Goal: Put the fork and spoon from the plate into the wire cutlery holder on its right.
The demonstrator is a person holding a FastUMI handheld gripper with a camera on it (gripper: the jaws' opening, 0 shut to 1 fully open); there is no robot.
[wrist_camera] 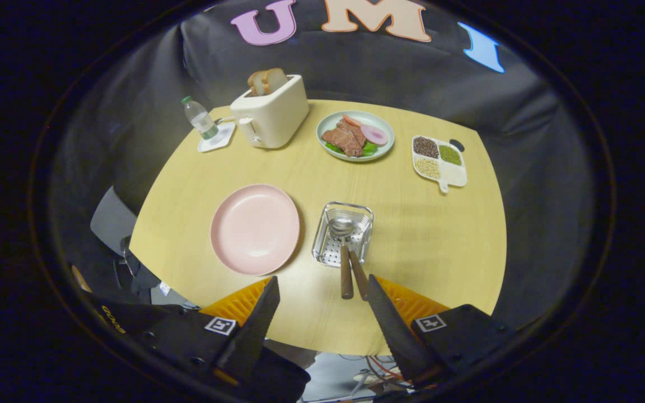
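Note:
The pink plate point(255, 228) lies bare on the round wooden table point(440, 240). To its right stands the wire cutlery holder point(343, 233). The spoon point(342, 246) and the fork point(358, 274) rest in it, heads inside, their brown wooden handles sticking out over the near rim toward me. My gripper point(322, 291) hovers above the table's near edge, open, with nothing between its fingers. The handle ends lie just ahead of the right finger.
At the back of the table stand a cream toaster point(270, 111) with bread, a water bottle point(200, 118) on a white coaster, a green plate of food point(355, 136) and a divided tray of grains point(439, 159). A chair point(112, 220) is at the left.

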